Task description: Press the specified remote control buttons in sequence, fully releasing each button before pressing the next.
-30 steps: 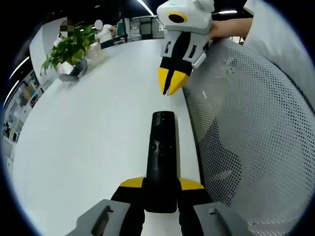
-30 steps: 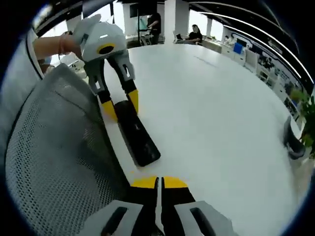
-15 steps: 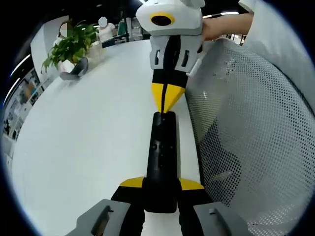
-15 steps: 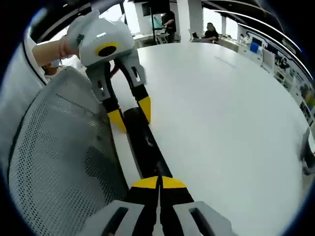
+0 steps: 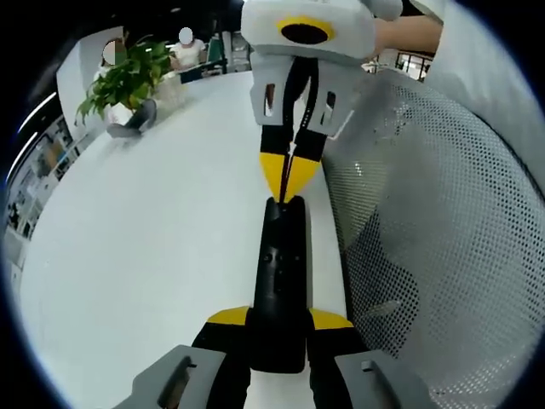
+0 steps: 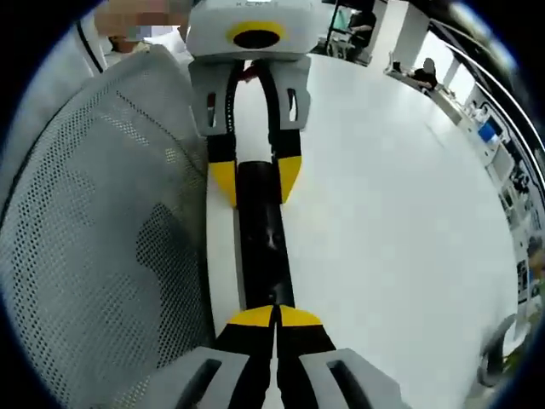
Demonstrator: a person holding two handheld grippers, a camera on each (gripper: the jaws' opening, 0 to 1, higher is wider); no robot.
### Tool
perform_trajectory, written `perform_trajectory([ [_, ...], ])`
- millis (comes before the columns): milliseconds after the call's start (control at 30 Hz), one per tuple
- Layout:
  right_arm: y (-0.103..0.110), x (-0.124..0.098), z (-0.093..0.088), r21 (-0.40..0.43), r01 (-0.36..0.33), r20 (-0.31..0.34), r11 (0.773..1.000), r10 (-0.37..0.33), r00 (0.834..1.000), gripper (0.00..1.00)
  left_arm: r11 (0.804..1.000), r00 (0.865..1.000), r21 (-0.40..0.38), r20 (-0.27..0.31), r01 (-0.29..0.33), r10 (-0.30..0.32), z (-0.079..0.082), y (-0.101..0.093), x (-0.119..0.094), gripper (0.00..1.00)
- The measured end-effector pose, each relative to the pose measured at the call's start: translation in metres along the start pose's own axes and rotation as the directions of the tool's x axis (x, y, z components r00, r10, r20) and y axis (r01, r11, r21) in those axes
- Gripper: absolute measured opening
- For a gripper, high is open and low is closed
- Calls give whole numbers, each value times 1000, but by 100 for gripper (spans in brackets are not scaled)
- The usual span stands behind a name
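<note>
Left gripper view: left gripper [image 5: 277, 328] clamped on black remote [image 5: 281, 273] near white table's [image 5: 153, 230] edge, beside mesh chair back [image 5: 434, 239]. Right gripper [image 5: 288, 189], fingertips pressed together, touching remote's far end.

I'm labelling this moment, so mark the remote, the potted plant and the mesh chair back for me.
remote [image 5: 281, 273]: left gripper view, middle of its black top face.
potted plant [image 5: 123, 81]: left gripper view, its green leaves.
mesh chair back [image 6: 94, 247]: right gripper view, the perforated mesh.

Remote [image 5: 279, 273] lies on table [image 5: 153, 247], beside chair [image 5: 426, 239].
</note>
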State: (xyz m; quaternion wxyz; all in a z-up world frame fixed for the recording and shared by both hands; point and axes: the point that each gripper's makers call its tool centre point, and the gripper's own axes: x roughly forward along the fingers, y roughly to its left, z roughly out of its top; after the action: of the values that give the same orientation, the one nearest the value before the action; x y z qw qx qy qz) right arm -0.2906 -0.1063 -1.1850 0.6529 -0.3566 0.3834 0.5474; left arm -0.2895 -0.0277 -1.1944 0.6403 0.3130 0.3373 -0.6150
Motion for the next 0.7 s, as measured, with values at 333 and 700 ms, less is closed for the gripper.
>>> perform_trajectory([
  [333, -5, -9, 10, 138, 5, 142, 990, -25, 990, 0, 1000, 1000, -13, 9, -10, 10, 0, 0, 0, 24],
  [700, 2, 2, 10, 13, -39, 59, 999, 38, 998, 0, 1000, 1000, -23, 21, -14, 14, 0, 0, 0, 24],
])
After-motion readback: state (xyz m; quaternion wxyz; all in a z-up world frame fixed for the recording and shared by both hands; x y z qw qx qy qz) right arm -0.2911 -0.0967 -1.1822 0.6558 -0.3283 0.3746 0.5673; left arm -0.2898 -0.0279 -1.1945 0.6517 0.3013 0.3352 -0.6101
